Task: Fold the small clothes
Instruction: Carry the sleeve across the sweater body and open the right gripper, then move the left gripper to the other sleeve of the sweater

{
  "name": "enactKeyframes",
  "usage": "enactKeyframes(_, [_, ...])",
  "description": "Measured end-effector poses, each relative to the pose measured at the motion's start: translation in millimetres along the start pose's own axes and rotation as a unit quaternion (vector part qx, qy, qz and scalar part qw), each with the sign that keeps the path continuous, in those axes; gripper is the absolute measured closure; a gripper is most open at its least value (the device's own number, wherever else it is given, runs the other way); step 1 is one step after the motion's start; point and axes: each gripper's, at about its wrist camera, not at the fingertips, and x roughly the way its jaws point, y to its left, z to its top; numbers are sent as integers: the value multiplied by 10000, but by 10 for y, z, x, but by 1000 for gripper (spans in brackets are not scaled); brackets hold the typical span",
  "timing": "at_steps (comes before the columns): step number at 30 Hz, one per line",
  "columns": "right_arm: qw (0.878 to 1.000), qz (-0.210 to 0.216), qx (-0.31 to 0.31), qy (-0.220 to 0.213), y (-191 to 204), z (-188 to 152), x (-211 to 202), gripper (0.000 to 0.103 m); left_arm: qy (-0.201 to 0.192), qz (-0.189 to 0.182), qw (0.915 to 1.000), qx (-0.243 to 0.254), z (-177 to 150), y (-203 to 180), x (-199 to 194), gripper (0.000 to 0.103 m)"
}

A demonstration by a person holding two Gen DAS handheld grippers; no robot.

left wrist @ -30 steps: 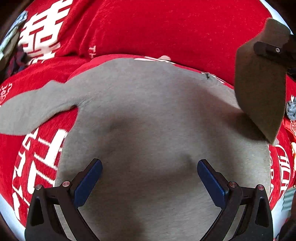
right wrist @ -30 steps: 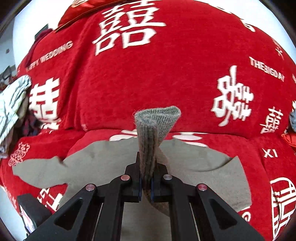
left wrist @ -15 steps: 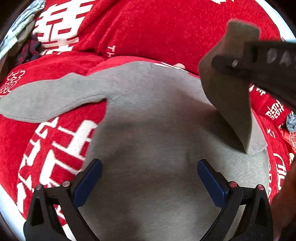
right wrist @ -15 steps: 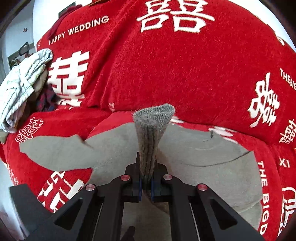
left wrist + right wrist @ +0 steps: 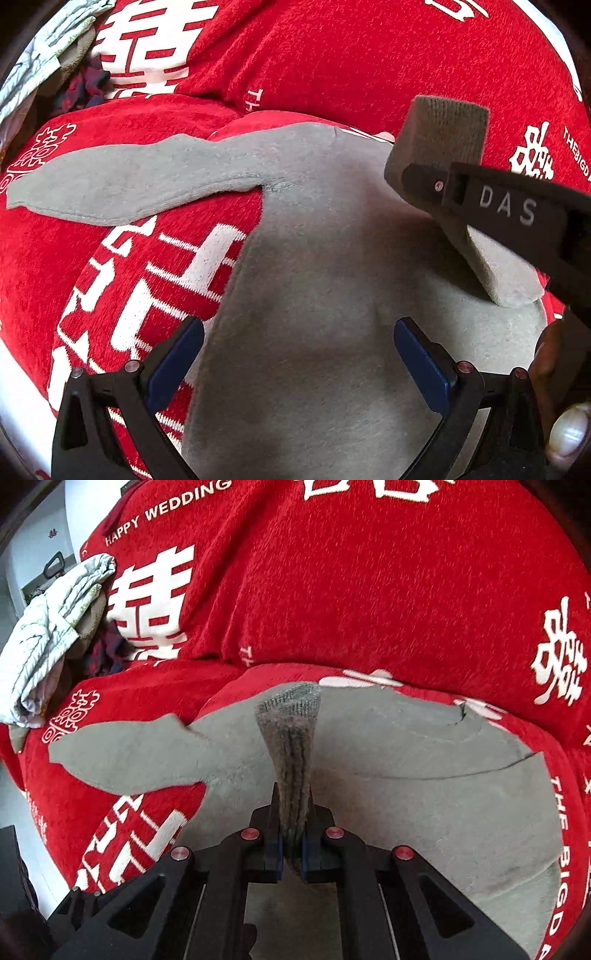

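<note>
A small grey long-sleeved top lies flat on a red sofa cover; it also shows in the right wrist view. Its left sleeve stretches out to the left. My right gripper is shut on the cuff of the right sleeve and holds it folded over the body of the top; the lifted sleeve and the right gripper show in the left wrist view. My left gripper is open and empty just above the lower body of the top.
The red sofa cover with white lettering rises as a backrest behind the top. A heap of light patterned and dark clothes lies at the far left; it also shows in the left wrist view.
My right gripper has carried the right sleeve leftward over the body of the top. My left gripper has shifted left, still open over the top's lower part.
</note>
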Motion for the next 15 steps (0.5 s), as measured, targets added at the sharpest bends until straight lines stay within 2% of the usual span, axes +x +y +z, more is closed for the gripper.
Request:
enactKeyframes(4, [9996,228,-38,170,21,-52,44,95,58,14,10000,-1,-15,-1,20,0])
enactKeyframes(8, [9982,536,91,254,-25,-60,40,86,89,26,10000,0,-17,-6,39,0])
enactKeyframes(10, [9972,691,122,237,-43,-54,11,66,87,26,10000,-15,-26,-2,24,0])
enactKeyframes(12, [9975,695,99,111,-80,-41,-75,56,71,14,10000,-19,-23,2,-4,0])
enactKeyframes(15, [9979,614,152,-166,-281,-18,-267,53,-20,-3,10000,-31,-17,10,-92,0])
